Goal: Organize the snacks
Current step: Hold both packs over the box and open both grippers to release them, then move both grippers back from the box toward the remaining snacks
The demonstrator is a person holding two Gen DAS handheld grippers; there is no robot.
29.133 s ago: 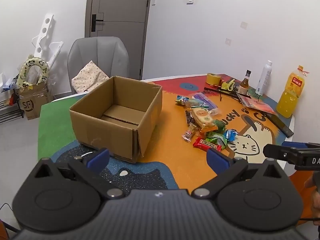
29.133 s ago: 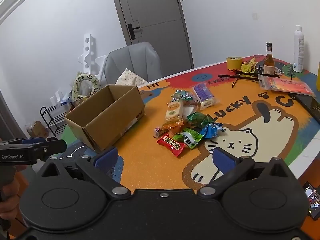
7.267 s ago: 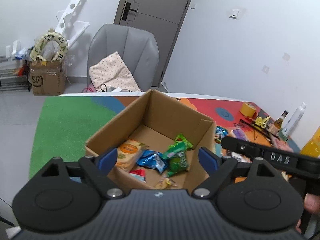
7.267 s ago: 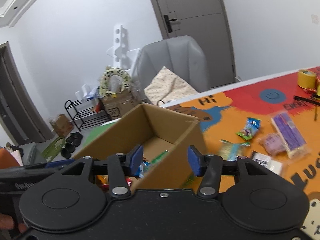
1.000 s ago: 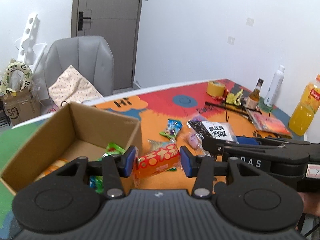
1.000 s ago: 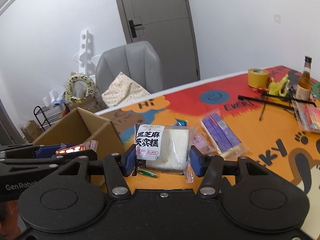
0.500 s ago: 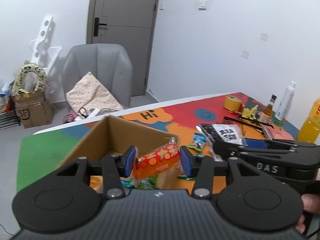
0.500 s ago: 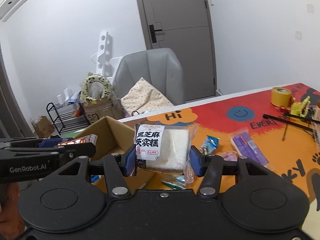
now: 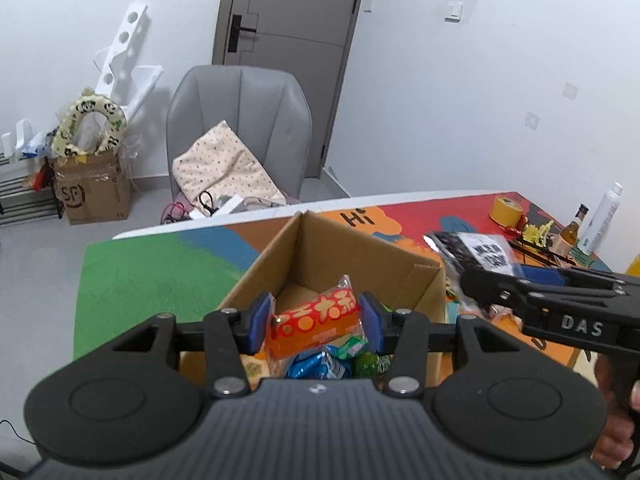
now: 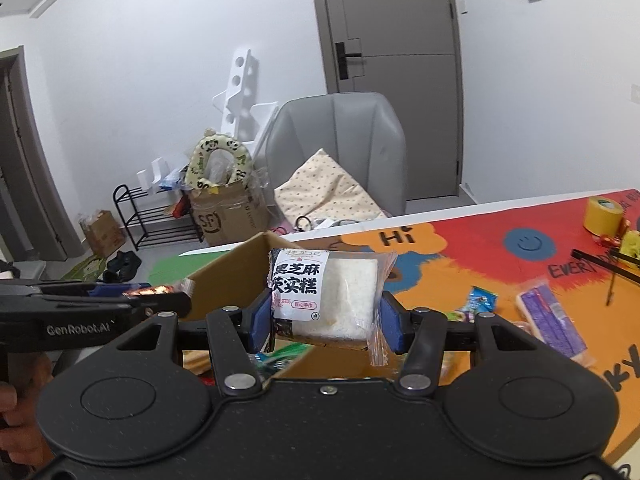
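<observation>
My left gripper [image 9: 316, 322] is shut on an orange snack pack [image 9: 314, 322] and holds it above the open cardboard box [image 9: 356, 256], which holds several snack packs [image 9: 316, 366]. My right gripper [image 10: 324, 322] is shut on a clear-wrapped white rice cake pack [image 10: 326, 294] with a black-and-white label, above the box's right side [image 10: 240, 264]. That pack also shows in the left wrist view [image 9: 476, 256], blurred. The left gripper shows at the left of the right wrist view [image 10: 152, 298].
Loose snacks lie on the colourful mat right of the box: a small blue pack [image 10: 482, 298] and a purple pack [image 10: 550, 320]. A yellow tape roll [image 10: 602, 216], bottles [image 9: 568, 230] and black sticks sit at the far right. A grey chair [image 9: 240, 128] stands behind the table.
Both grippers have moved left and over the box, each still holding its pack. The box now lies directly below the left gripper.
</observation>
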